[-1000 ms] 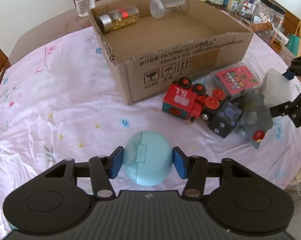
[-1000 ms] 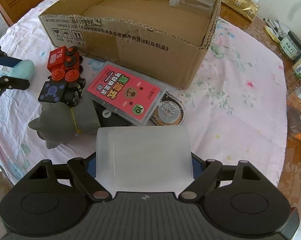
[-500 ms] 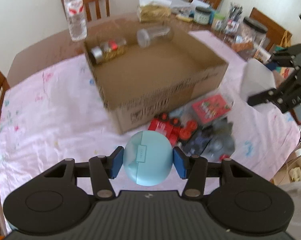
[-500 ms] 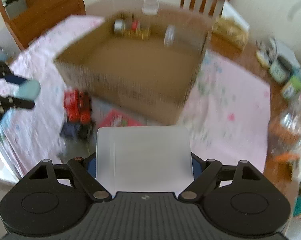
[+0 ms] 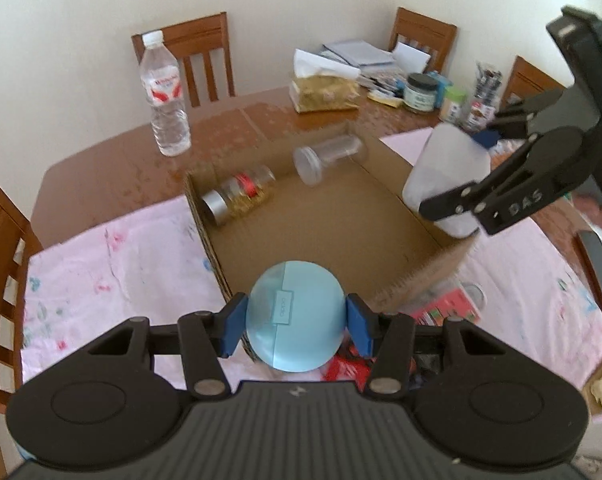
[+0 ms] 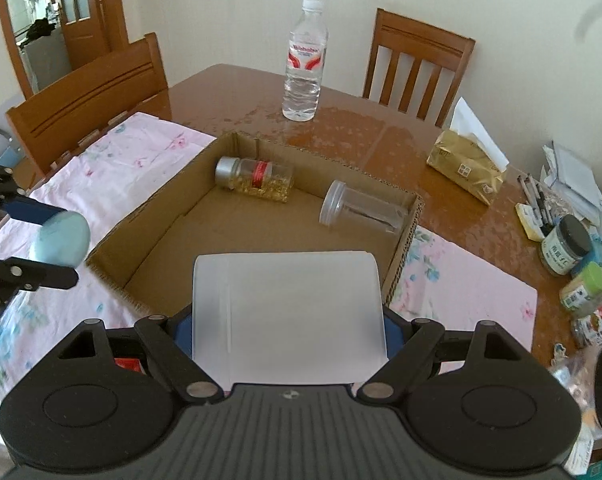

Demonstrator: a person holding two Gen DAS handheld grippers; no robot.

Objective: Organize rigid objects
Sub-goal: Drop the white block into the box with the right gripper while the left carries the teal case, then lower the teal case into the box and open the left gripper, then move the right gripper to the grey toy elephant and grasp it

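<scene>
Two grippers, both loaded. Left gripper (image 5: pixel 296 327) has its fingers (image 5: pixel 233 330) clamped on the sides of a pale blue case (image 5: pixel 296 322), held above the near wall of the cardboard box (image 5: pixel 207 224), seam and little label facing the camera. Right gripper (image 6: pixel 287 330) has its fingers closed on a frosted white container (image 6: pixel 287 312), held above the box's right wall in the left view.

Risks, as I judge them: blue case is rounded and smooth, pinched on its curve, could squirt out if the grip loosens early; releasing from this height could bounce it out or onto the pill jar (image 5: pixel 237 194) or clear jar (image 5: pixel 327 156) lying in the box. Grippers could clash if both go in together.

Orientation: case roughly round, long axis looks near-vertical in the left view along the seam. Container's long axis cannot tell for sure; it spans wide between the fingers, one flat end tilted down toward the box.
</scene>
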